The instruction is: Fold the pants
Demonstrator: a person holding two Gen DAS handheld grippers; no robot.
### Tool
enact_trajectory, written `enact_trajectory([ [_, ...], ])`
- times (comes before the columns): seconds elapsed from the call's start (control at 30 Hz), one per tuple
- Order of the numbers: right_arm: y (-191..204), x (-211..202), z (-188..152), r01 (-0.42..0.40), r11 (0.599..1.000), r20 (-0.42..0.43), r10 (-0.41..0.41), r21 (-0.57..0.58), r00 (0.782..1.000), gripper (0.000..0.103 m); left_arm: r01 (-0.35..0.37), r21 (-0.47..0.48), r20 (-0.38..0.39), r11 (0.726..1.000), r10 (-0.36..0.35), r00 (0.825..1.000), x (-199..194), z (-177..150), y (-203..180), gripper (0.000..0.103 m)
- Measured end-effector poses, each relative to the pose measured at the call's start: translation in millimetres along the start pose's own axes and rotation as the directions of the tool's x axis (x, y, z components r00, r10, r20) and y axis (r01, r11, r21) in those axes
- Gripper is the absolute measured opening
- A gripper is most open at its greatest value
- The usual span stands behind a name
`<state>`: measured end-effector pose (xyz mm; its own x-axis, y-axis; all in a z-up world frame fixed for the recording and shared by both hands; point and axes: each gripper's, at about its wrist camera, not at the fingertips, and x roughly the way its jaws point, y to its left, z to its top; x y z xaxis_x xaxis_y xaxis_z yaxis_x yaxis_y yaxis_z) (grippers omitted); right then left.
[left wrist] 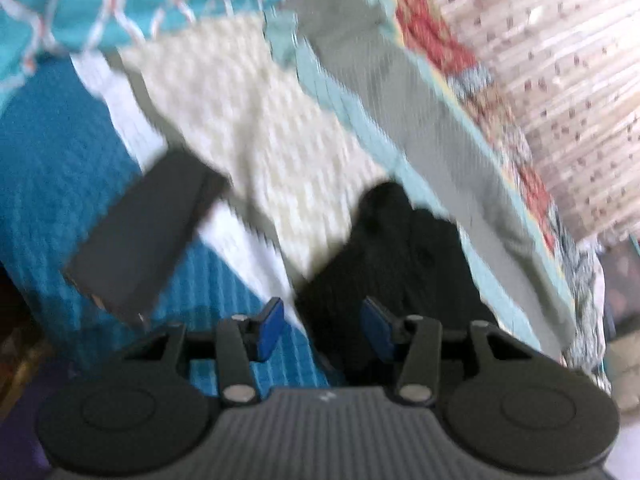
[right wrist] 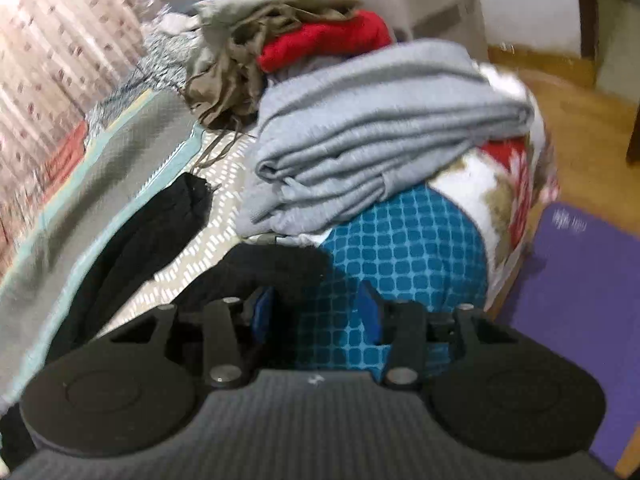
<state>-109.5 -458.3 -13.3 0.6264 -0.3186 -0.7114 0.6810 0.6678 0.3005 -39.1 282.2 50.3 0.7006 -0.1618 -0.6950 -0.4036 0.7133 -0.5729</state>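
Black pants lie on the bed. In the left wrist view one end of them runs toward and between the blue pads of my left gripper, which is open just above the cloth. In the right wrist view the pants stretch away to the left, with one black leg end just ahead of my right gripper. That gripper is open, with its left pad at the edge of the black cloth. Both views are blurred.
A dark flat box lies on the cream patterned blanket. A grey-green cloth strip runs along the bed's far side. A folded grey garment and a clothes pile lie ahead on the right. A purple mat lies on the floor.
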Motion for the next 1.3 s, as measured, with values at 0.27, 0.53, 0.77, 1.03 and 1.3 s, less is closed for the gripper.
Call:
enact_trajectory([
  [0.27, -14.7, -20.5, 17.0, 0.021, 1.000, 0.045, -0.021, 0.017, 0.999, 0.049, 0.001, 0.271, 0.024, 0.963, -0.008, 1.000, 51.7, 60.4, -83.0, 0.058],
  [0.53, 98.1, 14.7, 52.9, -0.265, 0.963, -0.011, 0.265, -0.059, 0.964, 0.050, -0.050, 0.449, -0.111, 0.892, 0.111, 0.988, 203.9, 60.4, -156.4, 0.089],
  [0.77, 186.9, 113.7, 110.1, -0.258, 0.965, -0.074, 0.254, -0.053, 0.964, 0.049, -0.078, 0.472, -0.173, 0.878, 0.179, 0.969, 257.5, 52.0, -158.9, 0.041],
  [1.03, 214.8, 216.1, 121.8, 0.022, 0.981, -0.100, -0.042, -0.192, 0.994, 0.048, -0.048, 0.386, -0.056, 0.921, 0.075, 0.996, 226.5, 77.9, -170.5, 0.017],
  [1.3, 203.2, 159.8, 139.3, -0.284, 0.957, 0.103, 0.289, -0.059, 0.952, 0.006, 0.025, 0.232, 0.114, 0.972, -0.052, 0.992, 182.4, 127.5, -171.6, 0.015],
])
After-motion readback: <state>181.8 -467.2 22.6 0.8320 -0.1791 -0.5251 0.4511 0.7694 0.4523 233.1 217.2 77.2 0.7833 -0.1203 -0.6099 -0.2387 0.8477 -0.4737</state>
